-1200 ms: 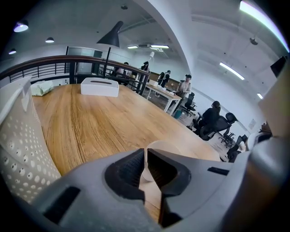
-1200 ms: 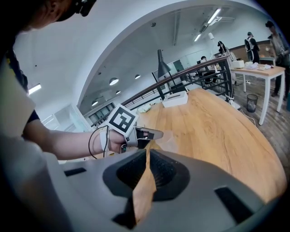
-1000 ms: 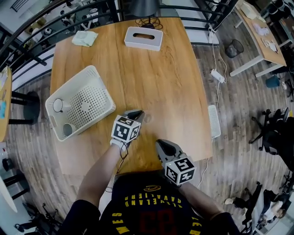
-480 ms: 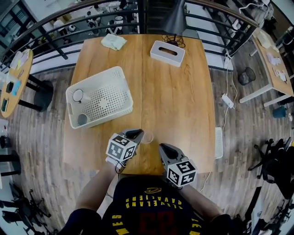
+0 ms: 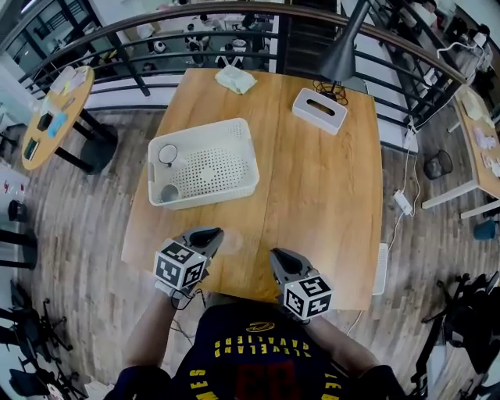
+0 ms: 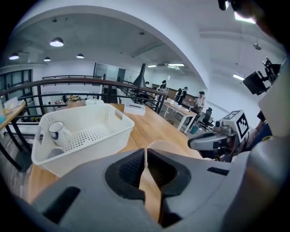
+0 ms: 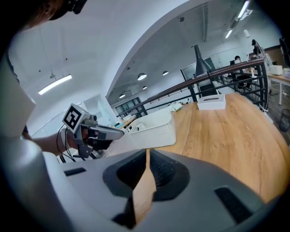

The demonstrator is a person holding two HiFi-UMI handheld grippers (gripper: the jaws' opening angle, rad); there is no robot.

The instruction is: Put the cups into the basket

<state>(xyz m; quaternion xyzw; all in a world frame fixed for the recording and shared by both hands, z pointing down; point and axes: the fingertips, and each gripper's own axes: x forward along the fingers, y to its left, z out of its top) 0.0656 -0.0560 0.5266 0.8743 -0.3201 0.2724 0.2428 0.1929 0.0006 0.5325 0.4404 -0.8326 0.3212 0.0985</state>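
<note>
A white perforated basket [image 5: 226, 168] stands on the left half of the wooden table [image 5: 320, 187], also seen in the left gripper view [image 6: 104, 131]. Inside it lie a white mug [image 5: 166, 155] and a second cup [image 5: 169, 192] at its left end. My left gripper [image 5: 212, 234] hovers just in front of the basket, shut on the wall of a clear plastic cup [image 5: 232, 241], whose rim [image 6: 174, 146] shows past the jaws [image 6: 145, 152]. My right gripper [image 5: 278, 258] is shut and empty near the table's front edge [image 7: 147, 154].
A white tissue box [image 5: 320, 111] and a crumpled cloth [image 5: 235, 79] lie at the table's far end, beside a lamp pole [image 5: 348, 35]. A black railing [image 5: 234, 12] runs behind. A small round table [image 5: 55, 117] stands to the left.
My left gripper, still holding the clear cup, has drifted left to a spot in front of the basket. The head view has swung round. The right gripper has hardly moved.
</note>
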